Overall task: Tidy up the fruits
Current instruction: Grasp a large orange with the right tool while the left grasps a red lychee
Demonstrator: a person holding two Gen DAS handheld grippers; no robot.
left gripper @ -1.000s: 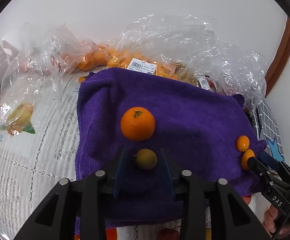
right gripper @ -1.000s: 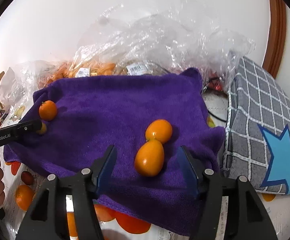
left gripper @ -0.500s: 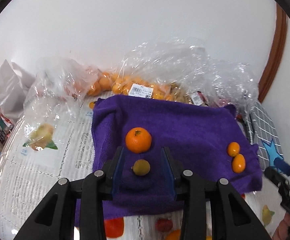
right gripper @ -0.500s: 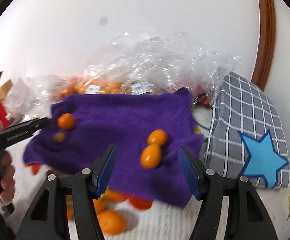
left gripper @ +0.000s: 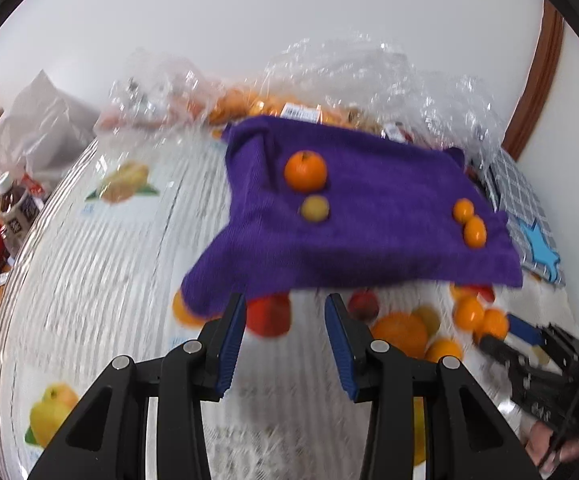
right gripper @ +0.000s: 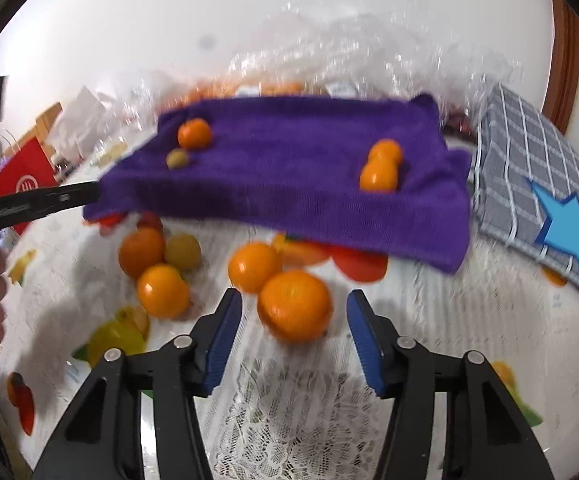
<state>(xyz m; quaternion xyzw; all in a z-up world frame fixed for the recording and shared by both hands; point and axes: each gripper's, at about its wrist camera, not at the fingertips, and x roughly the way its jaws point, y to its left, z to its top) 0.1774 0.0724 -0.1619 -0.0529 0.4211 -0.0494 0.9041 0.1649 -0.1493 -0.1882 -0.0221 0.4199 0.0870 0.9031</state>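
Risked rolling the large orange [right gripper: 294,305] off toward the purple towel [right gripper: 289,184] (both tools released): right tool [right gripper: 294,340], left tool [left gripper: 285,344].

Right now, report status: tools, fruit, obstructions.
Left tool open, empty. Right tool open, big orange just ahead. Four fruits on purple towel. Towel edge overhangs loose fruit.

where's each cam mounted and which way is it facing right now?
Left wrist: on the left tongs, facing the purple towel from its left-front; right tongs at lower right.
Right wrist: on the right tongs, an orange between its open blue fingers; left tongs at left.
Shared: towel, loose fruit.
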